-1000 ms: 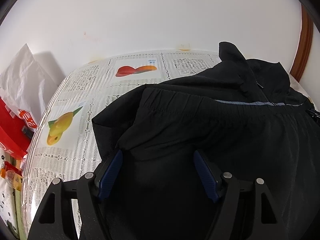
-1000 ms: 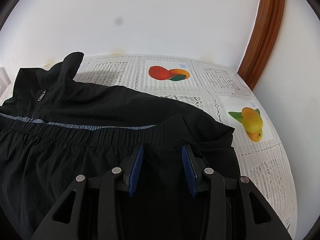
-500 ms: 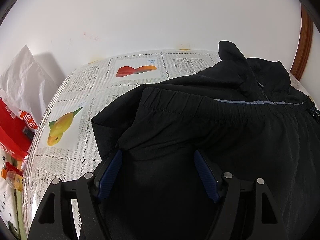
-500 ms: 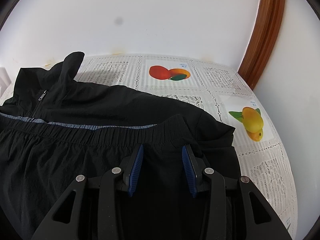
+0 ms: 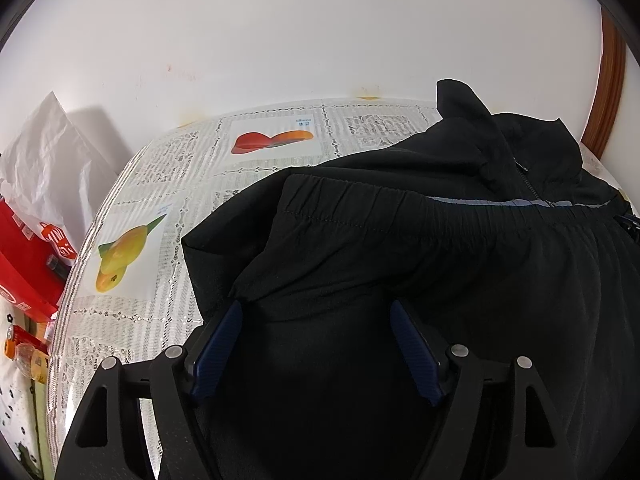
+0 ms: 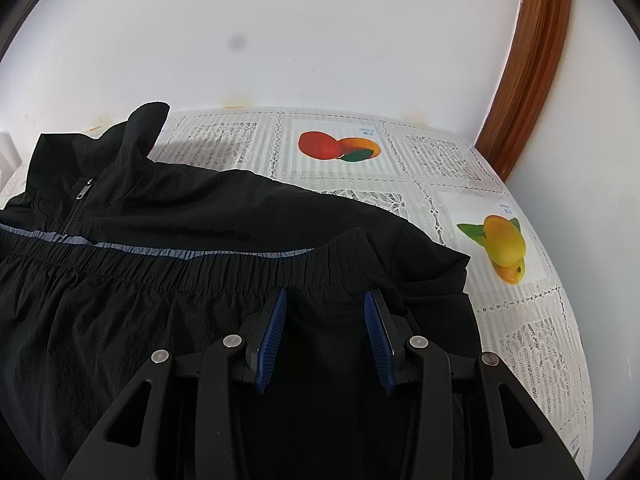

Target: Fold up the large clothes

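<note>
Below, black jacket (image 5: pixel 460 280) cut off by frame, left tool (image 5: pixel 316 320) spread, right tool (image 6: pixel 325 308) spread

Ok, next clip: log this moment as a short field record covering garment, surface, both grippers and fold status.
garment: black zip-up nylon jacket, elastic hem folded up over the chest, just below the zipper pull
collar: standing up at the far edge
surface: white lace tablecloth with printed fruit panels
left gripper: open, blue pads spread over the folded fabric near the jacket's left edge
right gripper: open, pads just behind the hem, nothing visibly pinched
fold status: bottom half lies doubled over the top; sides not yet folded in
clutter: red box and white paper left of the table
</note>
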{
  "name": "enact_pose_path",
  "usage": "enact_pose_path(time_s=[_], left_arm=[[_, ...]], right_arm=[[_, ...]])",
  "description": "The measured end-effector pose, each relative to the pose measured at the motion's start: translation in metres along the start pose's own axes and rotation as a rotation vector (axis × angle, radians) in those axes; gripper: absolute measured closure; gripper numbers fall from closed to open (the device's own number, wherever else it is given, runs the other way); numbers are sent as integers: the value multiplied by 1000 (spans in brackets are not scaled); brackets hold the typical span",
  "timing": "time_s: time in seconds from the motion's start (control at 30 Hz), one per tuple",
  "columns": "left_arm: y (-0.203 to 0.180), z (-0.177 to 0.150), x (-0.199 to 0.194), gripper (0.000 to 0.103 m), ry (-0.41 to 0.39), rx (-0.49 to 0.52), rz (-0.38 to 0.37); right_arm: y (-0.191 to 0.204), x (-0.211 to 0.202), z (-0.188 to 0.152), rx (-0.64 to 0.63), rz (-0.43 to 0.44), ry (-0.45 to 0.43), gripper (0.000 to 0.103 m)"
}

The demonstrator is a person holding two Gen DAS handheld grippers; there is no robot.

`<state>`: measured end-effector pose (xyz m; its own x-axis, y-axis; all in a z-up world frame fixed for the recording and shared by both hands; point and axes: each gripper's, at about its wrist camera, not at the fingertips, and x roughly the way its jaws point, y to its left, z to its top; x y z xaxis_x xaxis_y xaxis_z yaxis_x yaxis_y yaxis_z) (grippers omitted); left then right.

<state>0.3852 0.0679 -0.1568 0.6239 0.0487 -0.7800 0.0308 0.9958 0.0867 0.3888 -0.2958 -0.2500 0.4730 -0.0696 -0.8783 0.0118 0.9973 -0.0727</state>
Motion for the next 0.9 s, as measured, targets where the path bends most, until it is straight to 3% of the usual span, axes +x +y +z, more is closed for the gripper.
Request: enact_pose_path(time_s=[0.9], left_arm=[[0, -1, 1, 22, 1, 3, -3]], right_arm=[[1, -1, -2, -5, 5, -7, 61]])
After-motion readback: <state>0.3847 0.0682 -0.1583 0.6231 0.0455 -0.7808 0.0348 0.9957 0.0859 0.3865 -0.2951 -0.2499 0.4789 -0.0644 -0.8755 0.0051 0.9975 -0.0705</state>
